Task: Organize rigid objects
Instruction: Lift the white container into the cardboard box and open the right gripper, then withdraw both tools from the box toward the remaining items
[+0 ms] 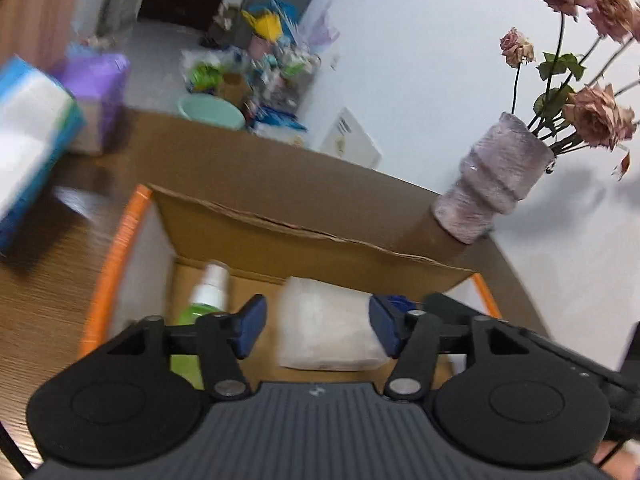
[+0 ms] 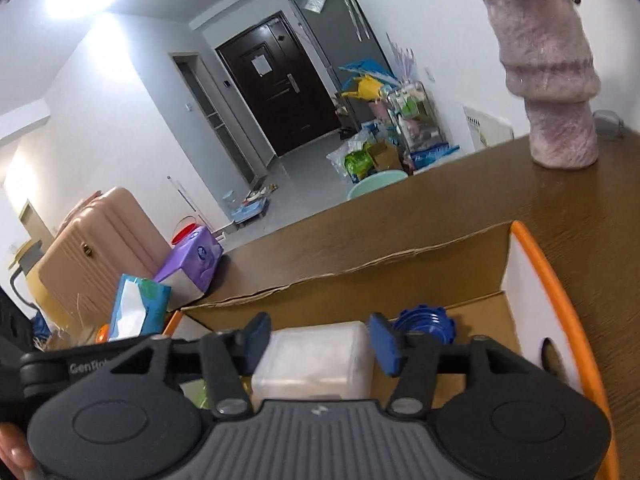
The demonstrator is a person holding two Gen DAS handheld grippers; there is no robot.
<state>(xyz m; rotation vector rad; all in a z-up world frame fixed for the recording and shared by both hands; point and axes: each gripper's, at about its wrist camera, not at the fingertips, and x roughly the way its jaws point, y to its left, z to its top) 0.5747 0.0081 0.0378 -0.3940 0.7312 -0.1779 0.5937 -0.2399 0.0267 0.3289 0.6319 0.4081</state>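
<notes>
An open cardboard carton with an orange rim [image 1: 116,256] [image 2: 560,288] stands on the brown wooden table [image 2: 580,200]. Inside it lie a translucent white plastic box [image 1: 324,320] [image 2: 316,356], a green spray bottle with a white cap [image 1: 208,296] and a blue ridged lid-like object [image 2: 426,320]. My left gripper [image 1: 318,330] hangs open over the carton, its blue pads on either side of the white box and the left pad clearly apart from it. My right gripper [image 2: 320,344] is open too, pads flanking the same box from the other side.
A fuzzy pink vase of dried roses [image 1: 492,184] [image 2: 548,80] stands at the table's far corner. A blue tissue pack [image 1: 28,136] [image 2: 136,308] and a purple one [image 1: 96,80] [image 2: 192,260] sit left of the carton. Floor clutter and a pink suitcase [image 2: 92,248] lie beyond.
</notes>
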